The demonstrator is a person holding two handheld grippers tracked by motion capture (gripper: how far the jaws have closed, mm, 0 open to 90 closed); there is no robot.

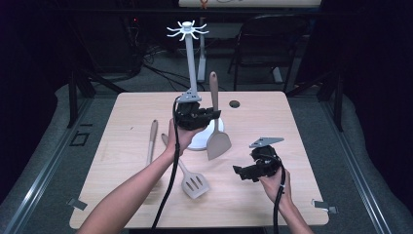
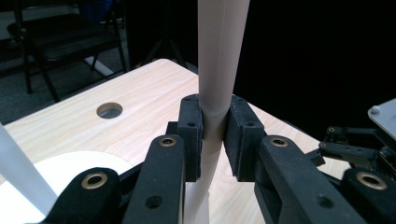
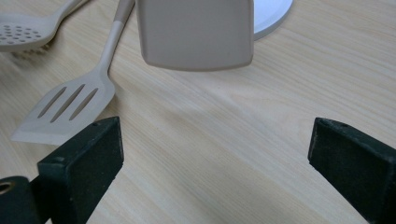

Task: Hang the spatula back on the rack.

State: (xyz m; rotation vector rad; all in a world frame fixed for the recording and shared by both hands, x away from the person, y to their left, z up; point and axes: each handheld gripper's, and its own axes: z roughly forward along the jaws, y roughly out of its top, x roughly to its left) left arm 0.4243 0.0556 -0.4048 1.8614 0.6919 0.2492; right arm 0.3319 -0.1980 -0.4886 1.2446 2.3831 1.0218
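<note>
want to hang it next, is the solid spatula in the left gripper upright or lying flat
Upright. The solid spatula stands handle up and blade down, clamped by the left gripper, whose pads press on its handle; the blade hangs above the table.

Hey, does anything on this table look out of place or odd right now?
Nothing looks spilled or damaged. The solid spatula is upright off the table, clamped by its handle in the left gripper beside the hook stand. The slotted spatula and another utensil lie flat on the table. The right gripper is open.
</note>
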